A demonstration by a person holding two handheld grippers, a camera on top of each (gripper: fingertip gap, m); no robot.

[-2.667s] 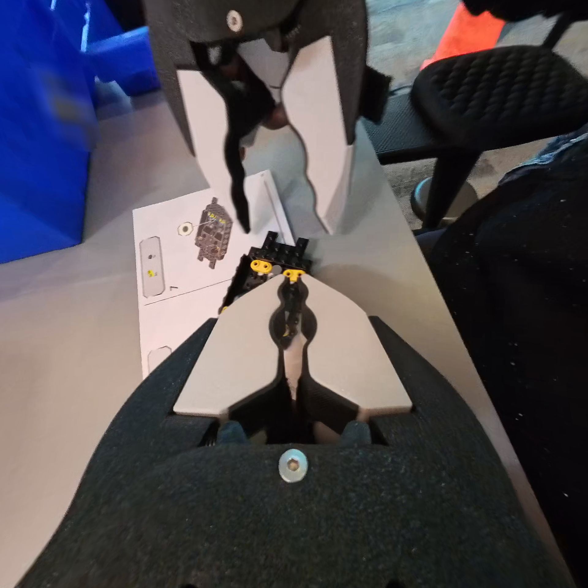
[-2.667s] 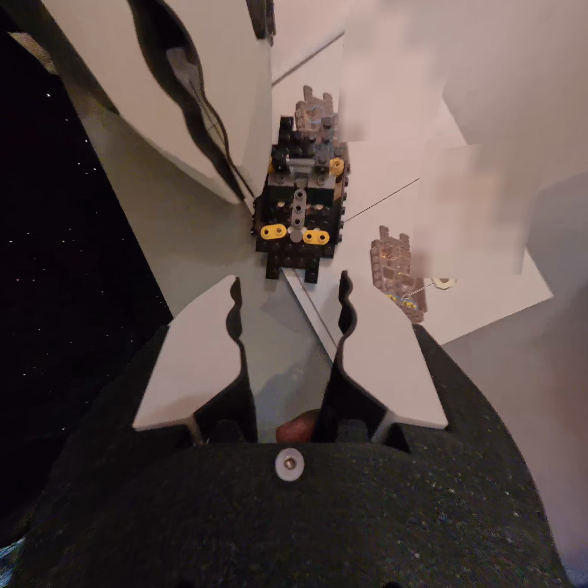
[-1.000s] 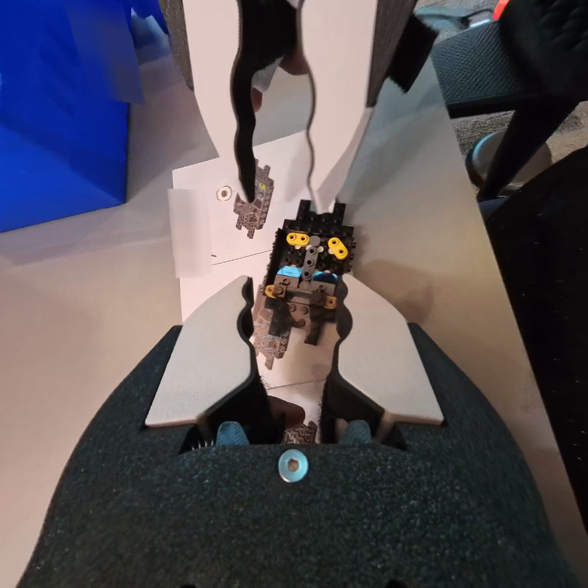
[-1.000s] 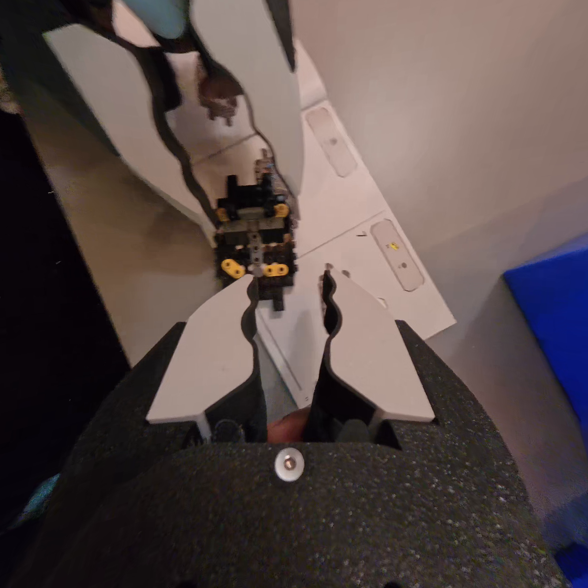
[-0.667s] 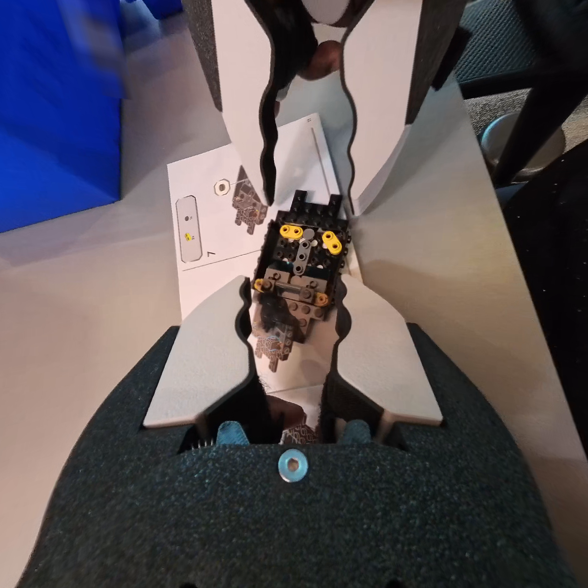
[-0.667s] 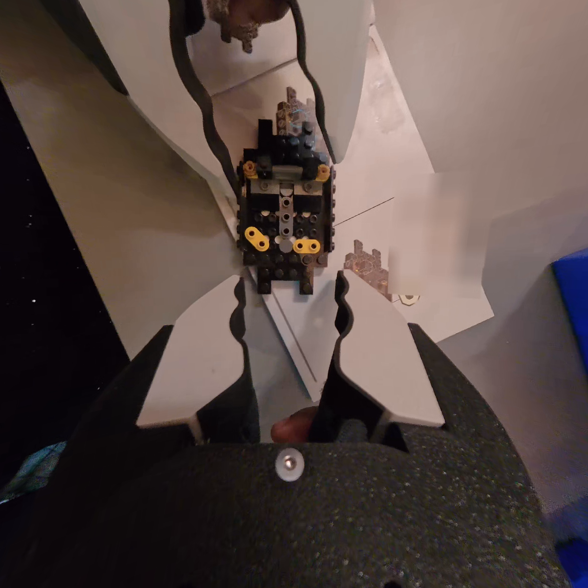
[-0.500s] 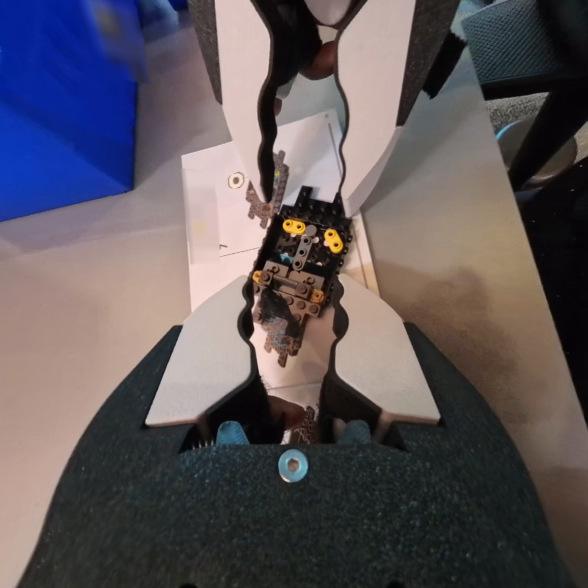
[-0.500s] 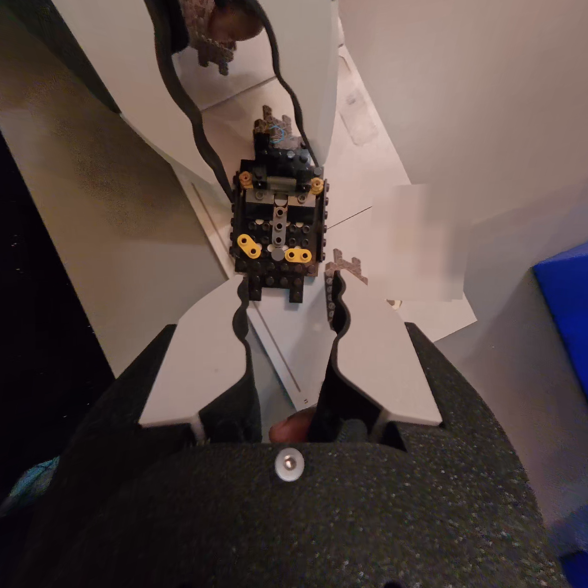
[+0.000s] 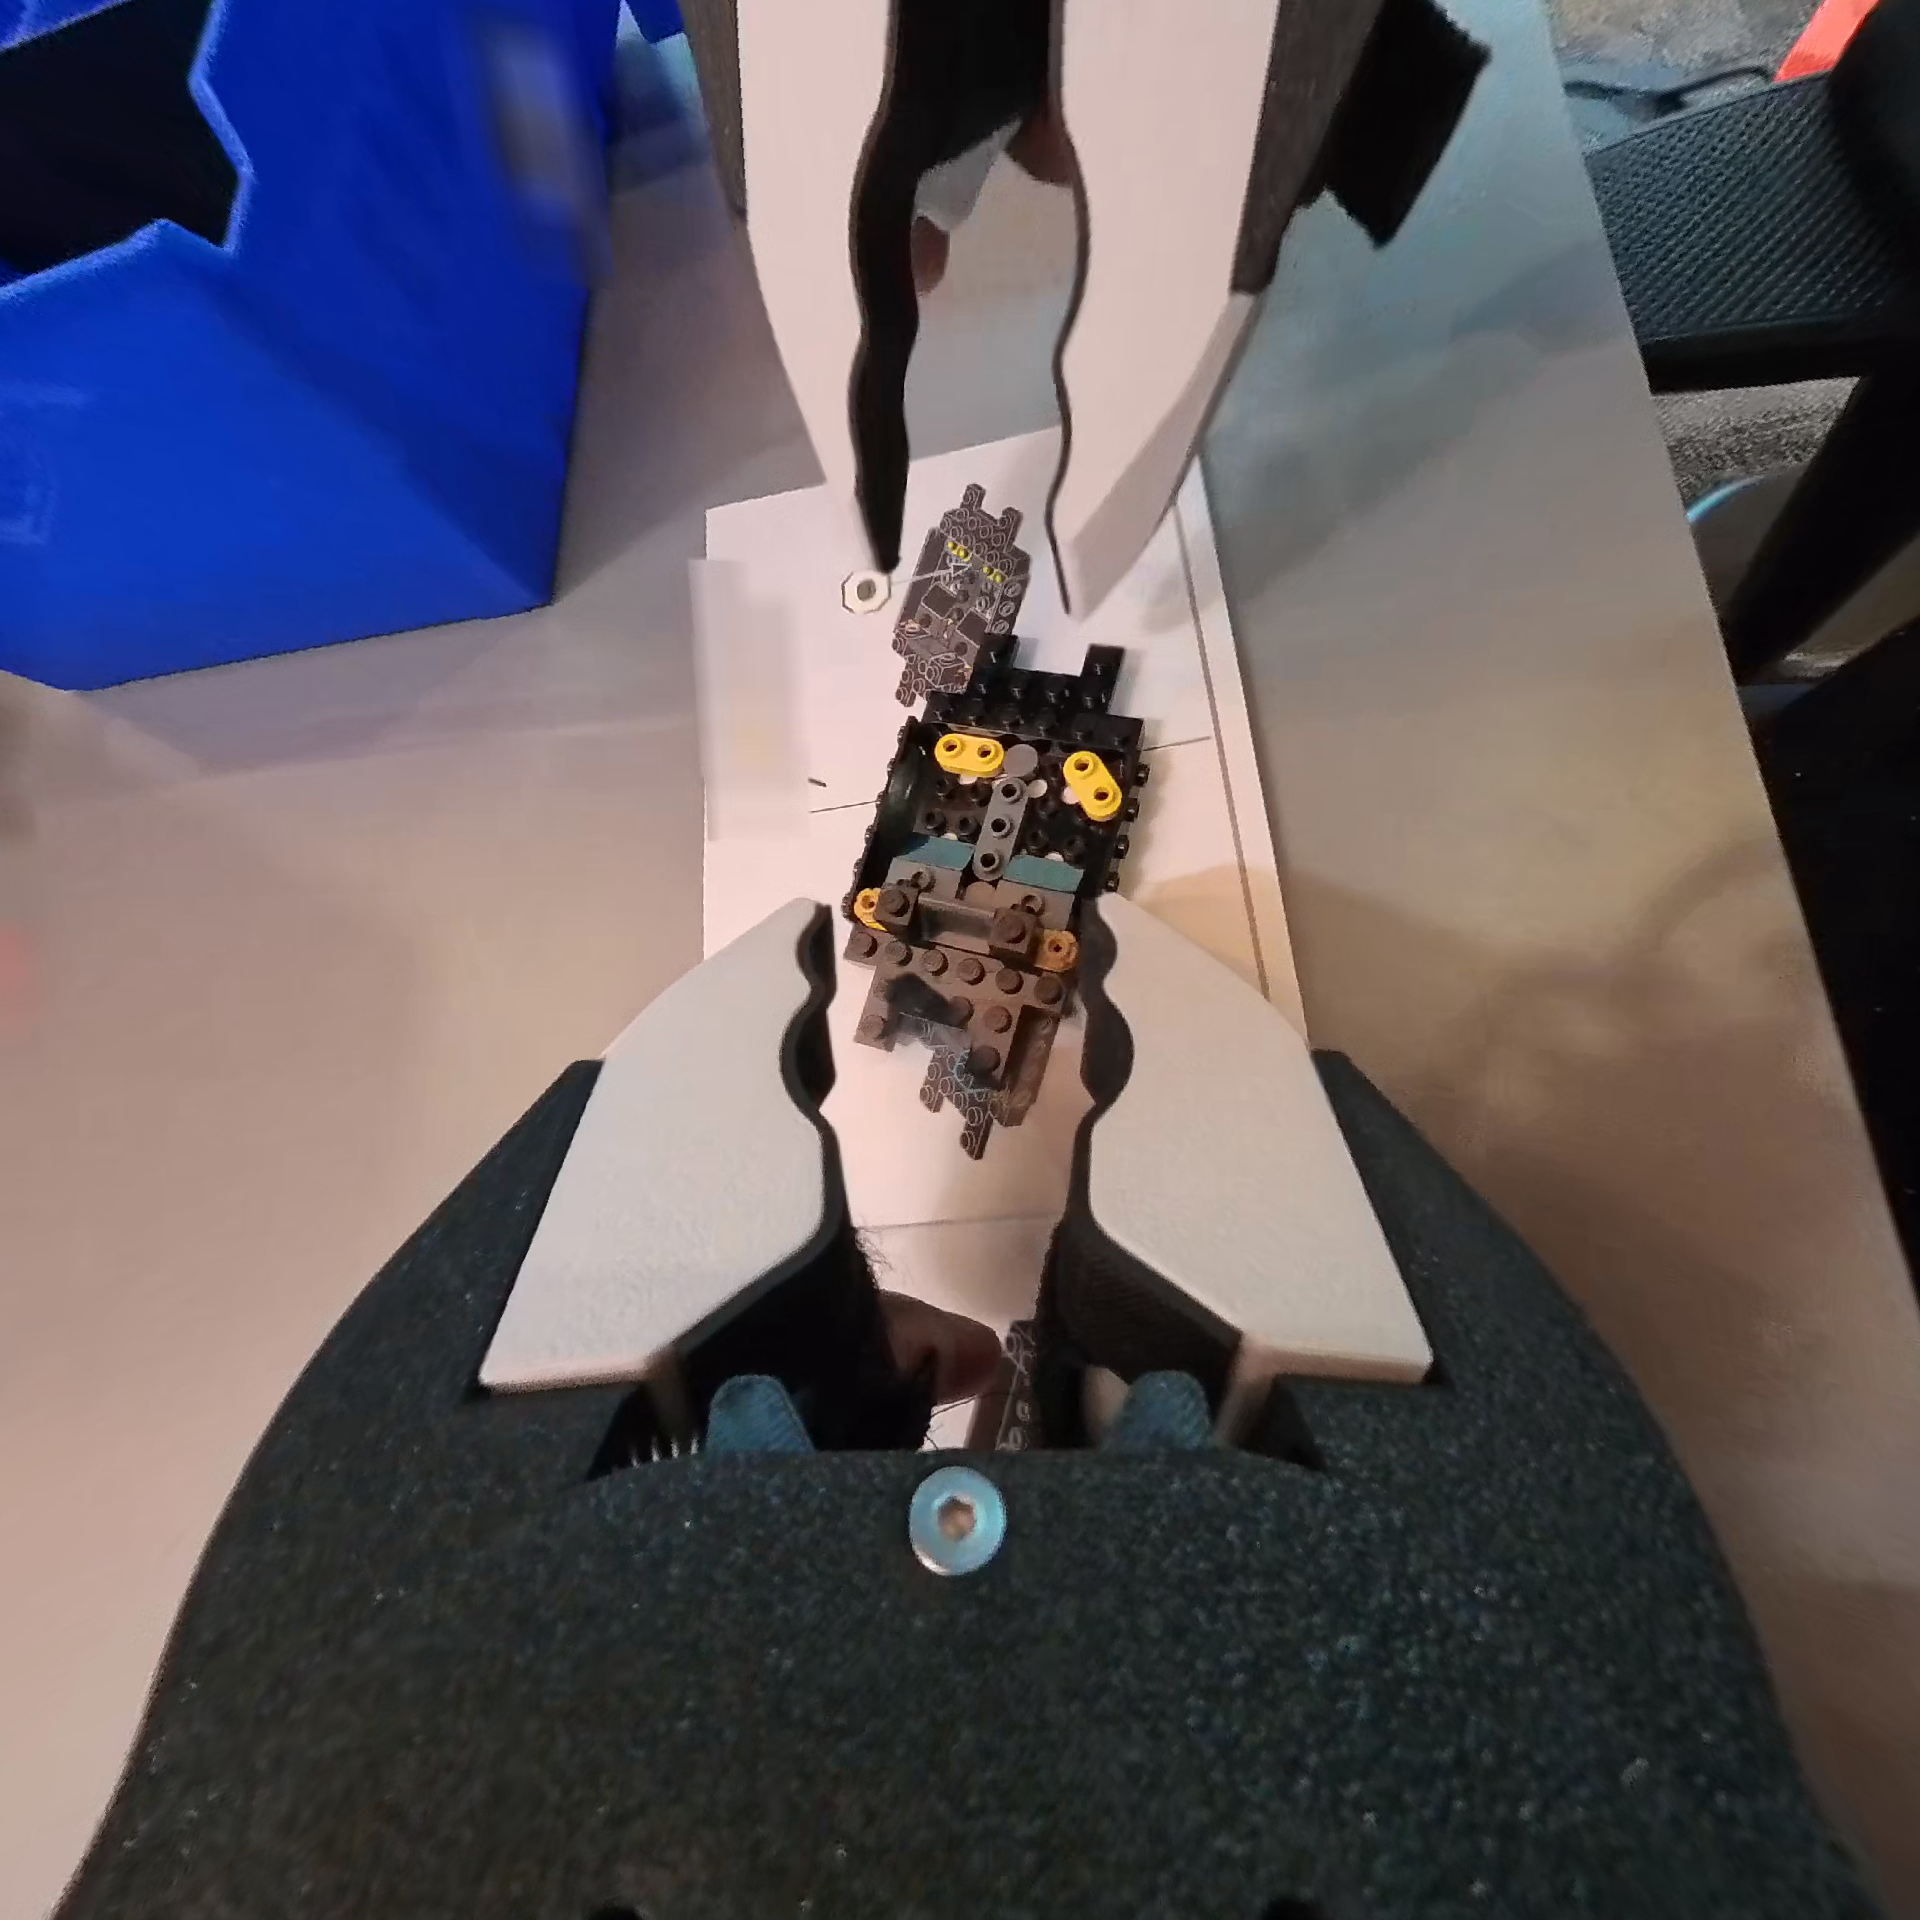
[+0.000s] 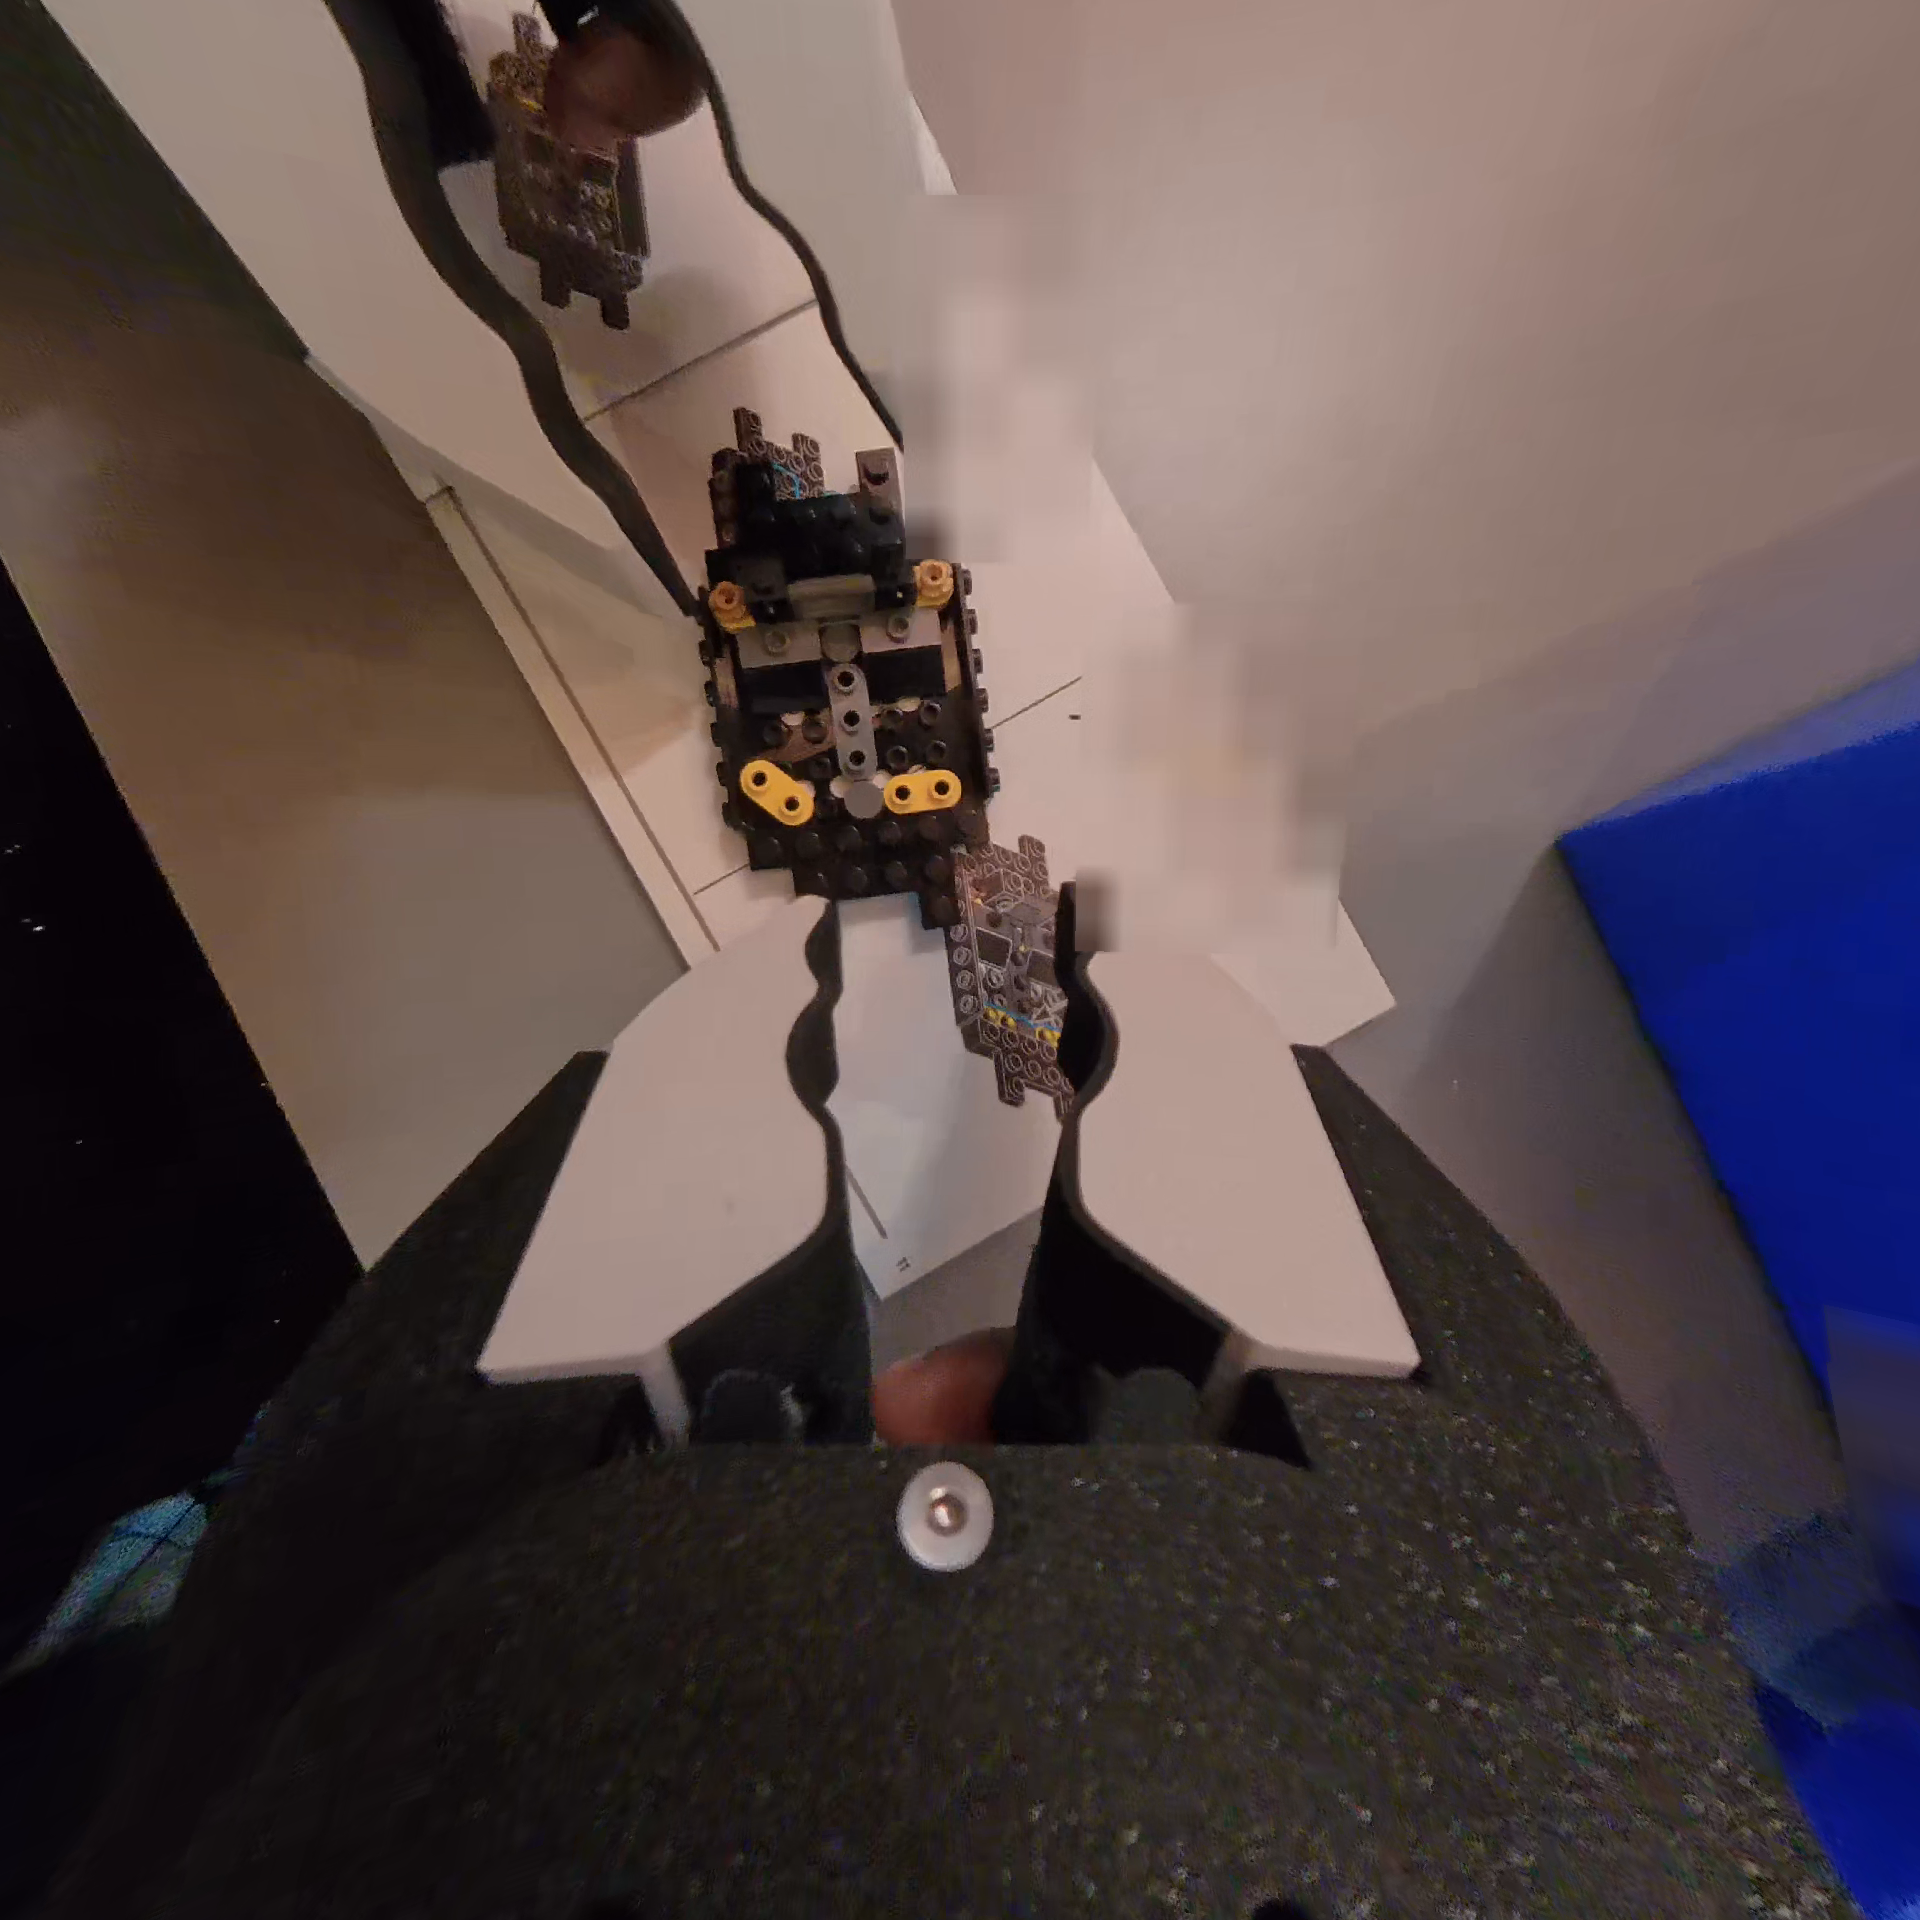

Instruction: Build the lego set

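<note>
The lego model (image 9: 997, 831), a flat black build with two yellow links, a grey beam and small yellow studs, lies on the white instruction sheet (image 9: 764, 862). My left gripper (image 9: 961, 920) is open and empty, its jaws standing on either side of the model's near end, close beside it. My right gripper (image 9: 971, 582) comes in from the far side, open and empty, its tips just beyond the model's far end. In the right wrist view the model (image 10: 847, 727) lies just ahead of my right gripper (image 10: 945, 914), with the left gripper (image 10: 784, 509) behind it.
A blue bin (image 9: 312, 364) stands at the far left on the grey table (image 9: 312, 987) and also shows in the right wrist view (image 10: 1766, 987). The table's edge (image 9: 1621, 520) runs along the right, with a black chair (image 9: 1766, 208) beyond it.
My left gripper, earlier shut on the model, has opened and let it go. The model now lies flat on the sheet. My right gripper has drawn back a little from it.
</note>
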